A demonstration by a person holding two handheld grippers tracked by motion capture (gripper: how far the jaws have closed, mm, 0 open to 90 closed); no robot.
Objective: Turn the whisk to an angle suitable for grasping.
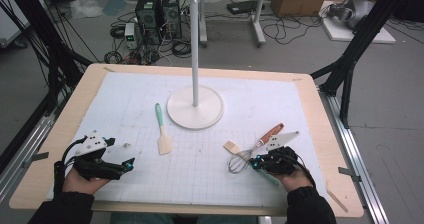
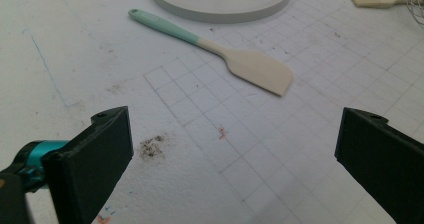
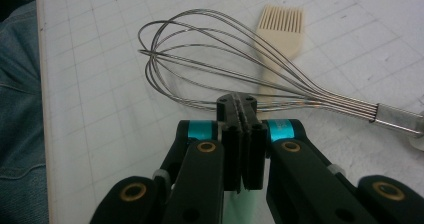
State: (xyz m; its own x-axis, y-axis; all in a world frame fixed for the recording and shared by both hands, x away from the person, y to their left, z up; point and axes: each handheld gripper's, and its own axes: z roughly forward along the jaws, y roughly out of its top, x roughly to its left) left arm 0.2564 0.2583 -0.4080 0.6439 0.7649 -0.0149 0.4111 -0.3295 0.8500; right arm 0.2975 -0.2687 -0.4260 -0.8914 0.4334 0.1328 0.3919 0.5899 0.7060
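Wooden table point(image 1: 60, 149) under a white gridded mat point(image 1: 125, 99): round stand base point(image 1: 195, 115), teal-handled spatula point(image 1: 162, 129), whisk point(image 1: 250, 154), pale brush point(image 1: 231, 146).

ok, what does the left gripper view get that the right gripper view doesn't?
Left gripper view: the teal-handled spatula, the stand's white base, and the left gripper with jaws wide apart. Right gripper view: the right gripper with jaws shut, and denim past the table edge. Shared: the brush, the whisk (just a sliver in the left one) and the gridded mat.
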